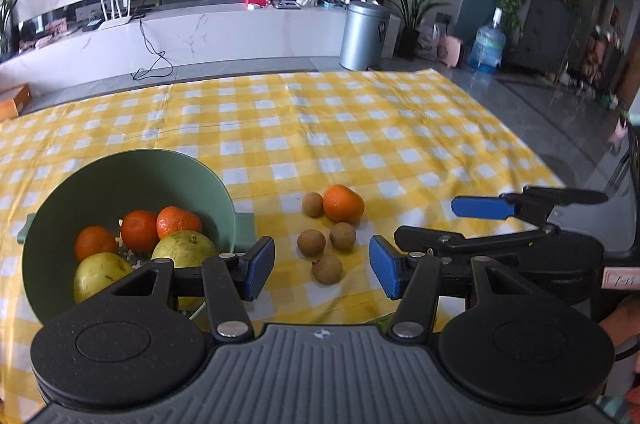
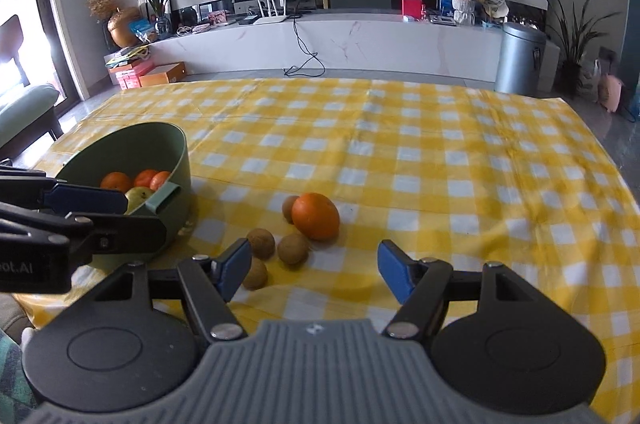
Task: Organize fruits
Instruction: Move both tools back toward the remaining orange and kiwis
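Note:
A green bowl (image 1: 192,176) on the yellow checked tablecloth holds three oranges (image 1: 140,230) and two yellow-green pears (image 1: 184,250); it also shows in the right wrist view (image 2: 132,144). One loose orange (image 1: 343,203) and several small brown longans (image 1: 311,242) lie on the cloth to the bowl's right, also in the right wrist view: orange (image 2: 316,215), longans (image 2: 293,248). My left gripper (image 1: 322,270) is open and empty, just before the longans. My right gripper (image 2: 314,270) is open and empty, near the same fruit; it appears in the left wrist view (image 1: 432,228).
The tablecloth (image 2: 440,164) covers the table to its far edge. Beyond stand a white TV cabinet (image 2: 360,40), a metal bin (image 2: 520,60), plants and a water bottle (image 1: 486,44). A person's hand (image 1: 624,320) shows at the right.

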Available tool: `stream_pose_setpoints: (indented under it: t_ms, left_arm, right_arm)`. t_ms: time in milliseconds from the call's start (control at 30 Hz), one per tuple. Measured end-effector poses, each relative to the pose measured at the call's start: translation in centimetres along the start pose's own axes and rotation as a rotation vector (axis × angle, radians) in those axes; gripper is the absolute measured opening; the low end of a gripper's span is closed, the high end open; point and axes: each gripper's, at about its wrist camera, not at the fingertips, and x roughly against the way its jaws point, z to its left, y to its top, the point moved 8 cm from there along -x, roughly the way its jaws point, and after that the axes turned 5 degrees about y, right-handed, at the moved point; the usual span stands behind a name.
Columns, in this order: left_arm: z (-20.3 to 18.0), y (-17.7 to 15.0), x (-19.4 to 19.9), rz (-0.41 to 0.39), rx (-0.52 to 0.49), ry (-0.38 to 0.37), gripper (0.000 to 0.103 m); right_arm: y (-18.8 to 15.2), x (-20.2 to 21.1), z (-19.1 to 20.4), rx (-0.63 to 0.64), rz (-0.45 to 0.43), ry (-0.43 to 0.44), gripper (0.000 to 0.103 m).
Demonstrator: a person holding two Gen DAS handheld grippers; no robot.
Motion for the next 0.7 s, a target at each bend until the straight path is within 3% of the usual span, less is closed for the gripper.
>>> stream_pose_setpoints:
  t_ms: [200,333,367,533,700]
  left_arm:
    - [-0.7,-0.6,-1.1,0.026,-0.042,-0.001,0.064]
    - [-1.3,-0.5,-2.0,0.039,-0.084,0.002,0.064]
    - [-1.6,-0.5,-2.3,0.042,-0.105,0.006,0.062]
    - [-2.7,-0.6,-4.0,0.070,-0.198,0.041,0.053]
    - [-3.5,0.2,-5.8,0.104,-0.231,0.010,0.047]
  right_arm:
    - [-0.3,-0.9,-0.6,-0.032,0.018,0.020,0.065]
    - [-0.5,-2.0,-1.4,-0.088,0.055,0.040,0.055]
    - [-0.6,-2.3,-1.7,-0.106,0.067,0.048,0.050]
    - [-0.7,-3.6,-2.9,-0.211,0.098,0.090,0.046]
    - [-0.2,-4.9,-3.4,-0.270,0.104,0.121,0.044]
